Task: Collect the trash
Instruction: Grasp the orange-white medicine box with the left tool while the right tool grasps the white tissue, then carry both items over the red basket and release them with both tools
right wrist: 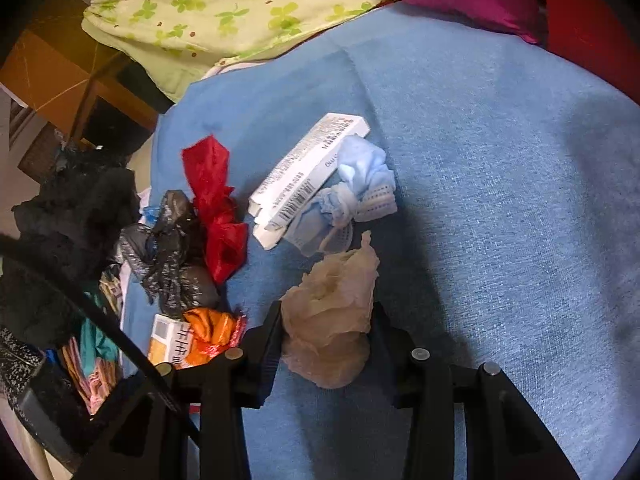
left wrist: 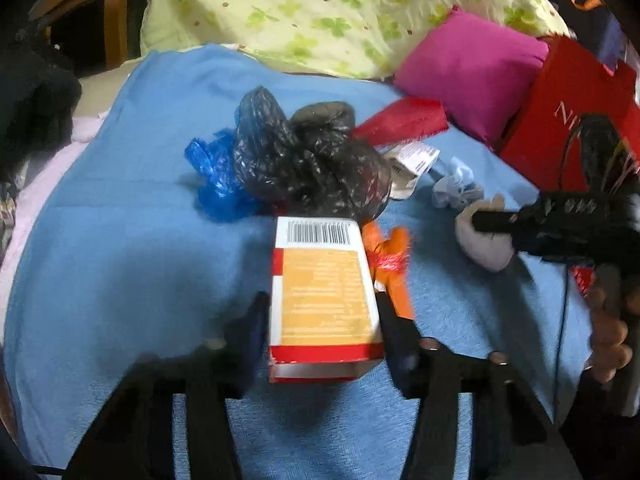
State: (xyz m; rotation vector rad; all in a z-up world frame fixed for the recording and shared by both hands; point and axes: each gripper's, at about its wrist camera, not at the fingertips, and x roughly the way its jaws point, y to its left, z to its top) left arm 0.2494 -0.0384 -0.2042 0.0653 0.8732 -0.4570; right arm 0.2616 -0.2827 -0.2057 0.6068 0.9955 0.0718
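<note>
The left gripper is sitting right over the carton, an orange-and-white box with a barcode end, lying on the blue blanket. The carton's long axis is running straight away from the camera, in line with the fingers, so the jaws are straddling its narrow width, one finger along each long side. They are looking closed onto those sides, though motion blur is smearing the left finger and I am hedging on how firm that contact is. Nothing else is between them; the orange wrapper is lying just beside the carton's right edge, and the black plastic bag is bunching up right past its far end.

Over in the right wrist view, the right gripper is clamping a crumpled beige tissue wad, pads pressing both flanks, the wad bulging above and below the fingers. The white box and the knotted blue face mask are lying just ahead of that gripper, touching each other, so the right hand is the nearer one for those. The red wrapper is lying further left, towards the left hand's pile.
</note>
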